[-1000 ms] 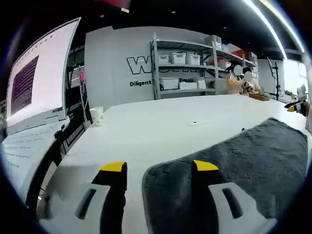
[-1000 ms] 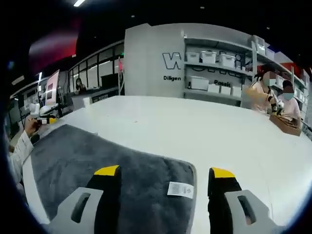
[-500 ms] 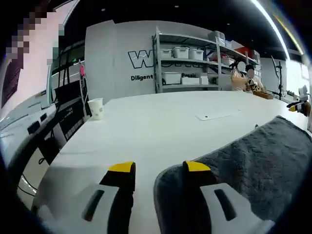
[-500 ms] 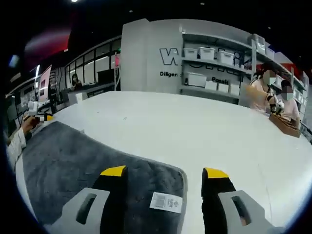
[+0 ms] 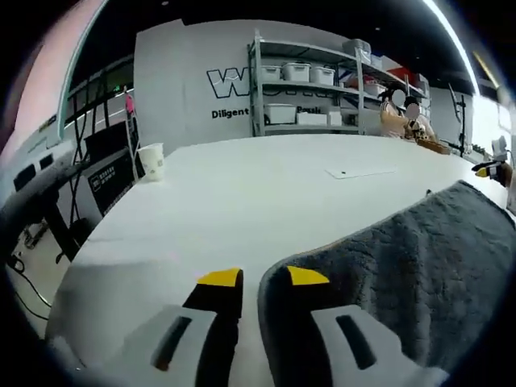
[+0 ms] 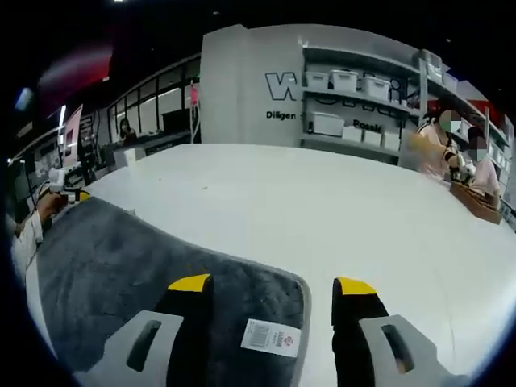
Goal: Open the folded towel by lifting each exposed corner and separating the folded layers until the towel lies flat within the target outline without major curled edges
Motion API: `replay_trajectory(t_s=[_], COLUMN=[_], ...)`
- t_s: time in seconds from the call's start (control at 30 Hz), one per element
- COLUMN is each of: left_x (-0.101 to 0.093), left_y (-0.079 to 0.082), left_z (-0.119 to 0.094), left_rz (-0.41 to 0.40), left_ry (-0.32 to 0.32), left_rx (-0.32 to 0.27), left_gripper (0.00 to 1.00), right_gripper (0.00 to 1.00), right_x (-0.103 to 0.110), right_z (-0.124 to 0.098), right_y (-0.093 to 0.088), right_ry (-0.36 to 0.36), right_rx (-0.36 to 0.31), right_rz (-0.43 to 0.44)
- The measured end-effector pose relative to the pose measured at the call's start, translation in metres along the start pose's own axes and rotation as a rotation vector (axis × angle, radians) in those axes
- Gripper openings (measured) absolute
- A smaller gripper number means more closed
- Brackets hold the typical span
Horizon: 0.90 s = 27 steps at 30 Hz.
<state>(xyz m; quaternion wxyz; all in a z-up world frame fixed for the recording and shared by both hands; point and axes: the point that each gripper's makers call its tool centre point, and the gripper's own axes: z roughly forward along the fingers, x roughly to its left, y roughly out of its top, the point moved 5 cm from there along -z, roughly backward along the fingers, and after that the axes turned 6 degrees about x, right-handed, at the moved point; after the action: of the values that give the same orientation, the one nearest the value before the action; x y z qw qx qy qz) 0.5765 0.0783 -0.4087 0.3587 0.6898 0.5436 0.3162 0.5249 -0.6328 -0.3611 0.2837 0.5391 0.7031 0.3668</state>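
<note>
A dark grey towel lies on the white table. In the left gripper view its near corner sits between the jaws of my left gripper. Those jaws are half closed, with a strip of white table still showing beside the left jaw. In the right gripper view the towel spreads to the left. Its corner with a white label lies between the wide-apart jaws of my open right gripper, low over the table. Each gripper shows at the other view's edge: the right gripper and the left gripper.
A paper cup stands at the table's far left. A thin flat sheet lies farther out on the table. Shelves with white bins line the back wall. People sit at the far right side. Screens stand at the left.
My left gripper's jaws have closed in steadily around the towel's corner. The right gripper's jaws narrowed slightly and slid a bit further over the labelled corner.
</note>
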Motion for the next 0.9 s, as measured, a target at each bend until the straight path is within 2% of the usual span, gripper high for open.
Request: replay_trajectory(t_s=[0.3, 0.43, 0.5, 0.57, 0.63, 0.9], left_x=[-0.005, -0.005, -0.005, -0.006, -0.007, -0.007], left_y=[-0.003, -0.003, -0.003, -0.004, -0.004, -0.004], left_z=[0.001, 0.001, 0.001, 0.001, 0.0, 0.001], left_rz=[0.001, 0.021, 0.032, 0.04, 0.048, 0.057], left_ry=[-0.048, -0.055, -0.061, -0.061, -0.059, -0.061], left_rx=[0.006, 0.005, -0.001, -0.001, -0.002, 0.001], left_gripper=[0.09, 0.09, 0.07, 0.07, 0.06, 0.04], right_gripper=[0.52, 0.46, 0.45, 0.36, 0.31, 0.26], right_x=[-0.011, -0.019, -0.03, -0.034, -0.037, -0.038], right_z=[0.005, 0.014, 0.019, 0.026, 0.033, 0.05], right_y=[0.004, -0.001, -0.003, -0.006, -0.009, -0.022], right_ry=[-0.017, -0.052, -0.109, -0.122, -0.115, -0.079], right_rx=[-0.011, 0.027, 0.057, 0.078, 0.094, 0.135], right_rz=[0.036, 0.024, 0.015, -0.015, -0.008, 0.025])
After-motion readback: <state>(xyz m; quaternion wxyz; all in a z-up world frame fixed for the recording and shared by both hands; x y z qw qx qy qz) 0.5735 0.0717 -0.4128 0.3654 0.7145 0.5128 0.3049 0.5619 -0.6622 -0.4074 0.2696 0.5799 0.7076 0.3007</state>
